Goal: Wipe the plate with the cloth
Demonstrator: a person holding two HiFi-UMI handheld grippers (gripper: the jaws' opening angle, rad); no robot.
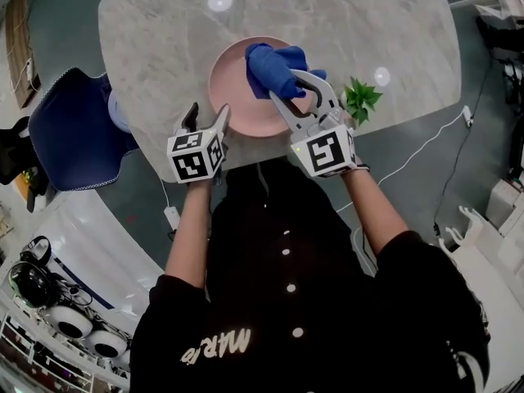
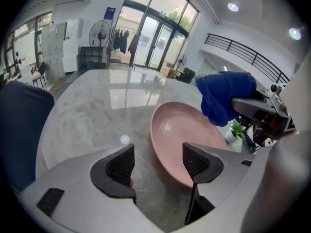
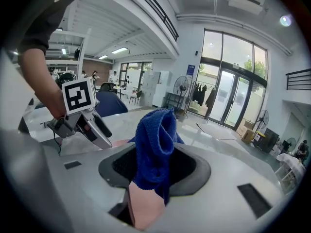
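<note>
A pink plate (image 1: 237,97) lies near the front edge of the marble table (image 1: 164,23). My right gripper (image 1: 291,87) is shut on a bunched blue cloth (image 1: 274,65) and holds it above the plate's right half. In the right gripper view the cloth (image 3: 155,144) sticks up from between the pads, with the plate (image 3: 145,208) showing below. My left gripper (image 1: 208,116) stands open at the plate's near left rim. In the left gripper view only table shows between its pads (image 2: 120,165), and the plate (image 2: 177,130) lies just beyond the right one.
A small green plant (image 1: 360,98) stands on the table right of the plate, close to my right gripper. A dark blue chair (image 1: 74,129) sits at the table's left side. A white cable (image 1: 426,142) trails on the floor to the right.
</note>
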